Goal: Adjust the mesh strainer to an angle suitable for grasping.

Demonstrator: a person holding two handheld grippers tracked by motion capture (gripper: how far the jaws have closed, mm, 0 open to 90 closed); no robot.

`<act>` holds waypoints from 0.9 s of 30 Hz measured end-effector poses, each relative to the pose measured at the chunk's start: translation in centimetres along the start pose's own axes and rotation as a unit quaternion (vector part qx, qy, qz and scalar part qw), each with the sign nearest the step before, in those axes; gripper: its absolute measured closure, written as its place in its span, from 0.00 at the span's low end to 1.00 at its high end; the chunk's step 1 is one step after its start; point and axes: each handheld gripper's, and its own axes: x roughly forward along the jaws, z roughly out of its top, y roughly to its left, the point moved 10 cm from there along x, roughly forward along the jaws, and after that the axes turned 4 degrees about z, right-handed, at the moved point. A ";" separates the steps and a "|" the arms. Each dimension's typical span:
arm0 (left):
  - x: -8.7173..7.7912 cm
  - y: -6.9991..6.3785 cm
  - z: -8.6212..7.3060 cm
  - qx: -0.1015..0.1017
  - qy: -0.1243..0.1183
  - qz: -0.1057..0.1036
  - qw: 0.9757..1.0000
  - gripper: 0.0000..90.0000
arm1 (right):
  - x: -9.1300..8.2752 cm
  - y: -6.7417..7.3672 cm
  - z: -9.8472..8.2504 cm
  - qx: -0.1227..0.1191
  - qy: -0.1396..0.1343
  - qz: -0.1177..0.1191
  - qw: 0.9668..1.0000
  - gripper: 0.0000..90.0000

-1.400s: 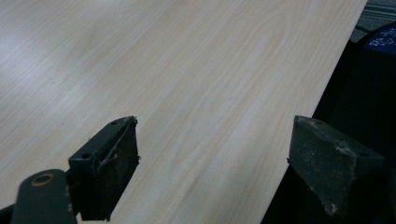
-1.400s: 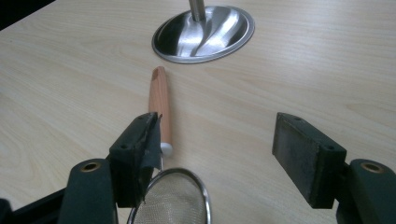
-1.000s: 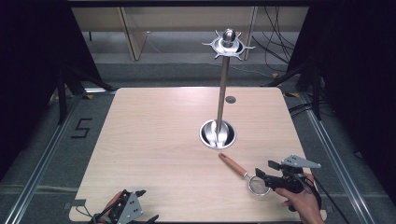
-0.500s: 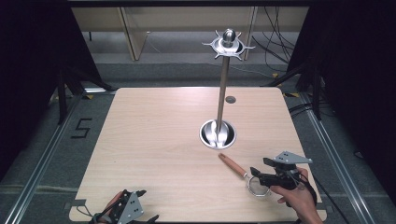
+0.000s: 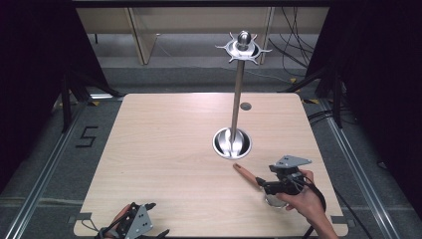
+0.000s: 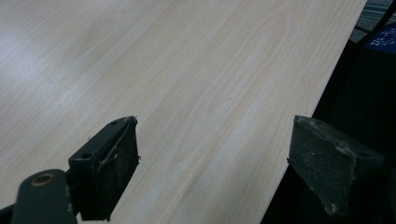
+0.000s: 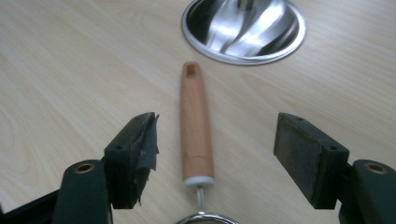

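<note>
A small utensil with a wooden handle point(image 7: 196, 130) and a metal ring head lies flat on the table near the front right; the same wooden handle point(image 5: 246, 174) points toward a steel stand. My right gripper point(image 7: 215, 161) is open, its jaws spread on either side of the handle without touching it. From above, the right gripper point(image 5: 268, 186) sits over the utensil's head end, held by a hand. My left gripper point(image 6: 212, 163) is open over bare wood at the table's front edge; the left gripper point(image 5: 134, 224) rests at the front left.
The steel stand has a round dished base point(image 5: 232, 143), a tall pole point(image 5: 238, 99) and a spiked hook crown point(image 5: 243, 46). The dished base point(image 7: 243, 28) lies just beyond the handle's tip. A small grey disc point(image 5: 245, 106) sits in the table point(image 5: 164, 149) behind it.
The right gripper has shifted slightly left and lower over the utensil, its jaws now straddling the handle. The left gripper has stayed put.
</note>
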 end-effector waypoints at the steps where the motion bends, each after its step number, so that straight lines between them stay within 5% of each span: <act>1: 0.0 0.0 0.0 0.000 0.000 0.000 1.000 0.17 | 0.3 0.1 0.0 -0.006 0.005 -0.002 1.000 0.34; 4: 0.0 0.1 0.0 0.002 0.001 0.001 1.000 0.17 | 1.1 0.4 -0.1 -0.011 0.036 0.000 0.999 0.34; 16: 0.0 -0.1 0.1 -0.006 -0.002 -0.002 1.000 0.17 | 3.3 1.1 -0.2 -0.009 0.091 0.006 0.996 0.39; 20: 0.0 -0.1 0.1 -0.007 -0.002 -0.001 1.000 0.17 | 3.9 0.4 -0.3 -0.055 0.114 -0.012 0.992 0.40; 27: 0.0 -0.2 0.1 -0.008 -0.002 -0.003 1.000 0.17 | 4.3 0.7 -0.4 -0.039 0.129 0.001 0.991 0.43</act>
